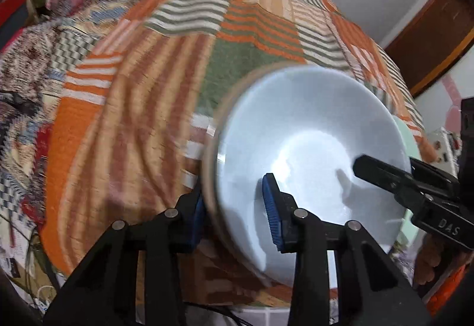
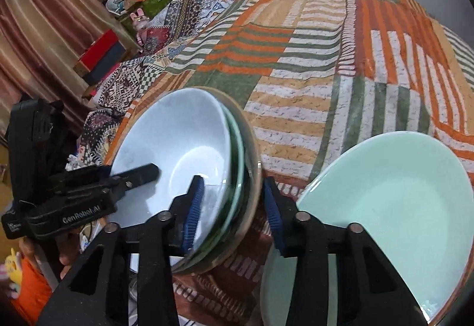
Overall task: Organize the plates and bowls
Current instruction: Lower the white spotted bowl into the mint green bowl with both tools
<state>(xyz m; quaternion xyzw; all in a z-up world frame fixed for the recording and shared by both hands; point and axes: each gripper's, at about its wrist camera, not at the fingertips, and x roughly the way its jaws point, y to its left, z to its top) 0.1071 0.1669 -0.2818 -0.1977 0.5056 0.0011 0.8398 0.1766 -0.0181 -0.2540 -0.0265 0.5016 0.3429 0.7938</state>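
A stack of nested bowls rests tilted on the striped patchwork bedspread (image 2: 326, 59): a white bowl (image 2: 177, 133) innermost, a green one (image 2: 238, 148) under it, a tan one (image 2: 251, 133) outermost. My right gripper (image 2: 232, 207) is shut across the stack's right rim, one blue pad inside the white bowl, the other against the tan wall. My left gripper (image 1: 235, 213) clamps the opposite rim of the white bowl (image 1: 296, 124) and tan bowl (image 1: 211, 169) the same way. Each view shows the other gripper's black finger (image 1: 373, 169) (image 2: 142, 175) lying inside the bowl. A mint-green plate (image 2: 385, 207) lies just right of the stack.
The bedspread (image 1: 148, 89) covers a bed that runs far back to a pale wall. Boxes, toys and clutter (image 2: 100, 53) line the left side before a brown curtain (image 2: 44, 15). A wooden door (image 1: 429, 30) stands at the right. A hand (image 2: 65, 255) holds the left gripper.
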